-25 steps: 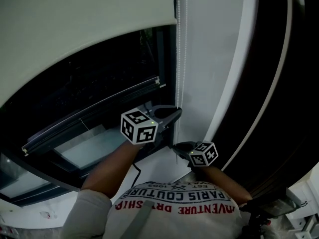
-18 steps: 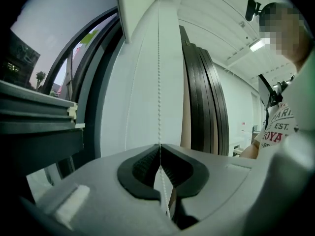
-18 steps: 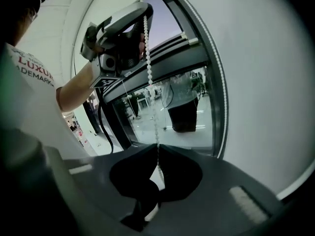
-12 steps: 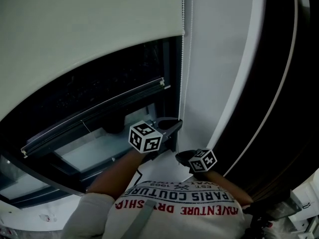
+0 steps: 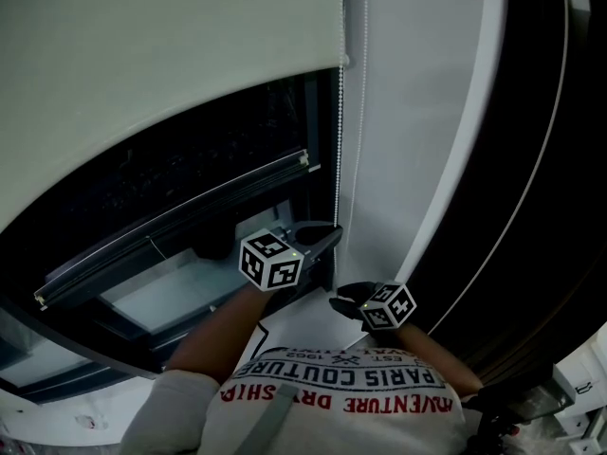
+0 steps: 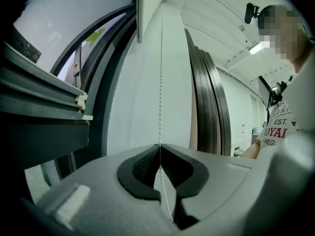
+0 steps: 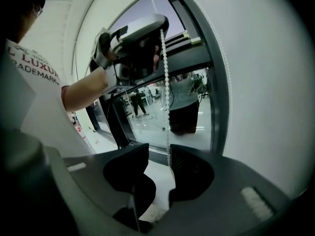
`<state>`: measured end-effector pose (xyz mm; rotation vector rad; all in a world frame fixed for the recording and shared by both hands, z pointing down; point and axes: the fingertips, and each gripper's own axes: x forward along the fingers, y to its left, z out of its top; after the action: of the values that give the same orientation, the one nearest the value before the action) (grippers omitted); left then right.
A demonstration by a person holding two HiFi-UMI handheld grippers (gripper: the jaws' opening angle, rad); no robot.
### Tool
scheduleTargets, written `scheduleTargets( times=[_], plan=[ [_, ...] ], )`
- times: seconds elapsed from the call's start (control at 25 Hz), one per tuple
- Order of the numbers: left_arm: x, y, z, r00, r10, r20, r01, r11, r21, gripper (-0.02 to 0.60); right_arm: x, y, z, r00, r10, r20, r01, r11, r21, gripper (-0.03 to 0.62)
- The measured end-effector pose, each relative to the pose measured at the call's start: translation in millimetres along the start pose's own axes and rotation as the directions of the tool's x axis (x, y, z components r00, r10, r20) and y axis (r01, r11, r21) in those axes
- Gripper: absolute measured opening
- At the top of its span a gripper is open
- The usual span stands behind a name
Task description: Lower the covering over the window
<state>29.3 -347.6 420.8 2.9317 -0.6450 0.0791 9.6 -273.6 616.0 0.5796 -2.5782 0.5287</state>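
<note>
A pale roller blind (image 5: 171,64) covers the upper part of a dark window (image 5: 190,178). Its white bead chain (image 5: 339,150) hangs down the window's right side. My left gripper (image 5: 332,233) is shut on one strand of the chain (image 6: 161,82), which is pinched between the left gripper's (image 6: 160,149) pads. Just below, my right gripper (image 5: 338,301) is opening its jaws. In the right gripper view the chain (image 7: 167,107) runs between the right gripper's (image 7: 158,154) pads, close to the right one, with a gap on the left side. The left gripper (image 7: 158,27) shows above it, on the same chain.
A white wall strip (image 5: 417,112) stands right of the chain, then dark curved door frames (image 5: 531,159). A horizontal window bar (image 5: 180,211) crosses below the blind. A white sill (image 5: 308,325) lies under the grippers. The person's shirt (image 5: 341,387) fills the bottom.
The blind's lower edge has come down a little. Both grippers moved down along the chain, then the left one rose slightly.
</note>
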Motion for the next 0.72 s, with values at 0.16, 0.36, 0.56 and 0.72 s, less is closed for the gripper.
scheduleTargets(
  times=[0.16, 0.36, 0.56, 0.72],
  plan=[
    [-4.8, -0.2, 0.7, 1.000, 0.006, 0.006, -0.006, 1.000, 0.000, 0.011, -19.5, 9.1, 34.8, 0.998, 0.002, 0.061, 0.001, 0.999, -0.037, 0.155],
    [-7.8, -2.9, 1.1, 1.000, 0.006, 0.006, -0.006, 1.000, 0.014, 0.011, -55.3, 19.0, 91.0, 0.988, 0.003, 0.154, 0.005, 0.999, -0.047, 0.146],
    [-12.1, -8.3, -0.8, 1.000, -0.005, -0.024, 0.005, 1.000, 0.028, 0.009, -106.1, 35.4, 170.6, 0.952, -0.003, 0.307, 0.050, 0.988, -0.147, 0.119],
    [-14.6, -20.6, -0.7, 0.999, -0.036, -0.024, 0.037, 0.999, 0.015, 0.009, -136.8, 42.3, 232.7, 0.913, -0.043, 0.406, 0.156, 0.956, -0.249, 0.104]
  ],
)
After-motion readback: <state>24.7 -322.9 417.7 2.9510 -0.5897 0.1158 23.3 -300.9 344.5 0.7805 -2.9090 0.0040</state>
